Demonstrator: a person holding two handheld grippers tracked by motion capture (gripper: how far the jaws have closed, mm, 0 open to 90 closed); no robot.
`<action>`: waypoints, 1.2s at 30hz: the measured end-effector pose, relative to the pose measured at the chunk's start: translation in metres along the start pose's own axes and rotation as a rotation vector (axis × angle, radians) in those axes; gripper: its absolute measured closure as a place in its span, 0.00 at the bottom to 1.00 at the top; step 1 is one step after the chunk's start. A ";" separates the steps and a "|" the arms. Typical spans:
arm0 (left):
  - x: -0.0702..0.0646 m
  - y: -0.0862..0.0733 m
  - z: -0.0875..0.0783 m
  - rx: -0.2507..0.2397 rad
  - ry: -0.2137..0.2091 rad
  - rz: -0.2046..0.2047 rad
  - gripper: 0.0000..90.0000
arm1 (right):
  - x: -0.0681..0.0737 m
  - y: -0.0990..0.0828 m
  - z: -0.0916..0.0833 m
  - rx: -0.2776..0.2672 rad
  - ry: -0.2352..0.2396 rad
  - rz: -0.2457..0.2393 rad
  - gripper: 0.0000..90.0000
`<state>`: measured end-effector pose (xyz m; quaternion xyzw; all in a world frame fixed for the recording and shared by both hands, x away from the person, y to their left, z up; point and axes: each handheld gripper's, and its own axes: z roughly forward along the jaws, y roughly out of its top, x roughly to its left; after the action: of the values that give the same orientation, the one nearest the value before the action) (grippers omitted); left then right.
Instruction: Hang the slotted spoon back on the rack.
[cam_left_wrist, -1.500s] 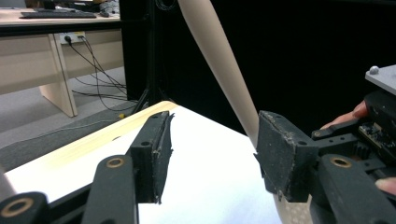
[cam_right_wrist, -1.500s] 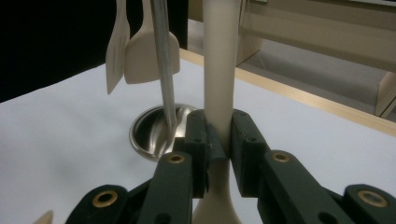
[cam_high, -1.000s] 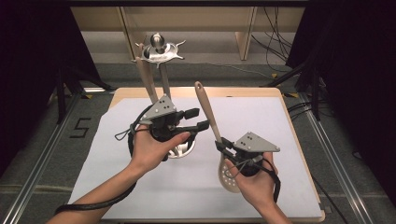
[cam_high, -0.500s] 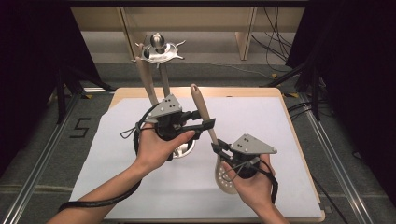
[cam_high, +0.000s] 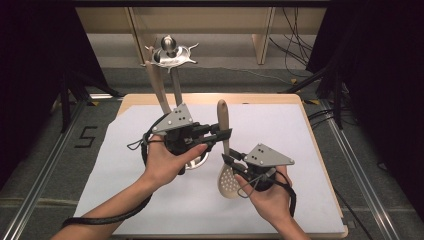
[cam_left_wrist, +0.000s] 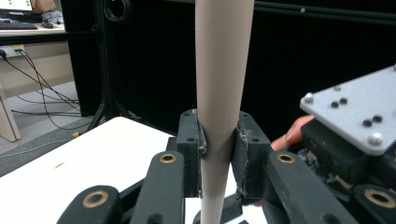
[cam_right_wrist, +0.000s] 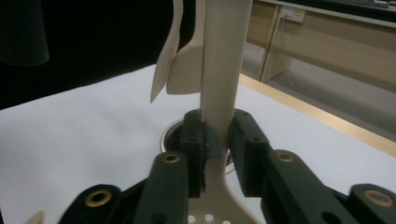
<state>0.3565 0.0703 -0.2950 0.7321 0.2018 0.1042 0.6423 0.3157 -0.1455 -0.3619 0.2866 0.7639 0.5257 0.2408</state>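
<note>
While your left gripper (cam_high: 222, 134) is closing onto the handle of the pale wooden slotted spoon (cam_high: 226, 150), your right gripper (cam_high: 231, 161) is easing open at its neck, so you're handing it over above the white-covered table (cam_high: 300, 135).

Each hand carries a black two-jaw gripper topped by a grey three-cornered plate set with small dark screws: the left gripper (cam_high: 222, 134) and the right gripper (cam_high: 229, 161). Their jaws are black linked bars with brass-coloured pivot rings and blocky dark pads (cam_left_wrist: 189, 140), worn at the inner edges, and the right gripper's plate also bears silver screw heads at its corners. A black cable trails from each gripper, and both forearms are bare, with no sleeves.
</note>
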 end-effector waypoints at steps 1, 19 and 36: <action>0.000 0.000 0.000 0.002 0.002 -0.002 0.82 | -0.001 0.001 0.000 0.002 0.018 -0.010 0.78; 0.008 -0.009 -0.012 0.015 -0.016 0.012 0.83 | -0.009 0.014 -0.001 -0.051 0.140 -0.062 0.72; 0.007 -0.009 -0.013 0.009 -0.046 0.005 0.83 | -0.012 0.021 0.005 -0.067 0.204 -0.053 0.73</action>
<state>0.3556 0.0856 -0.3023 0.7377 0.1858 0.0881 0.6430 0.3316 -0.1444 -0.3431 0.2031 0.7737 0.5708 0.1852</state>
